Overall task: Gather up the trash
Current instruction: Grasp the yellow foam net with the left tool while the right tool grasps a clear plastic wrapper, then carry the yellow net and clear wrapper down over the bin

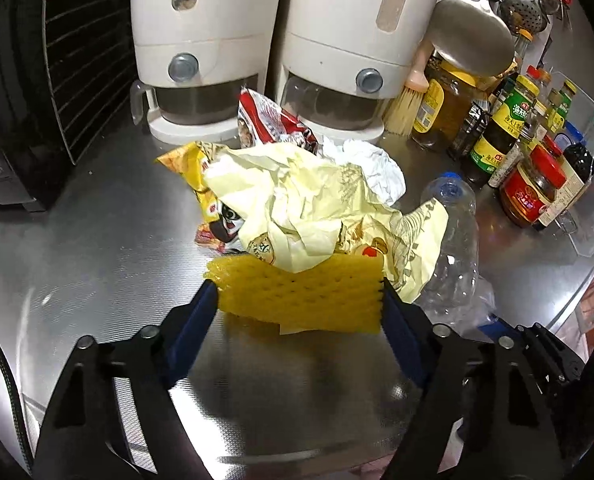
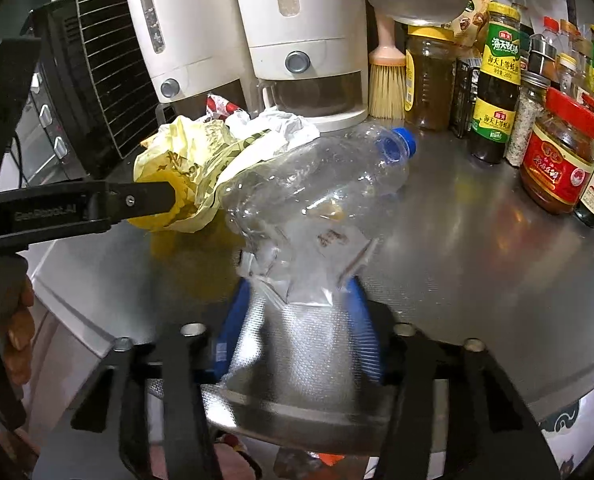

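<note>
Gripping the yellow foam net (image 1: 301,300) beside the crumpled wrapper heap (image 1: 297,208), the left claw (image 1: 301,300) is closed on it; the right claw (image 2: 297,292) pinches a clear plastic bag (image 2: 309,272) near that heap on the bench (image 1: 97,240).

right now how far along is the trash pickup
Nothing looks binned yet; no bin is in view. In hand: the left gripper clamps the yellow foam net, and the right gripper holds a clear plastic bag. Left on the counter: crumpled yellow paper, snack wrappers, white paper and the bottle.
</note>
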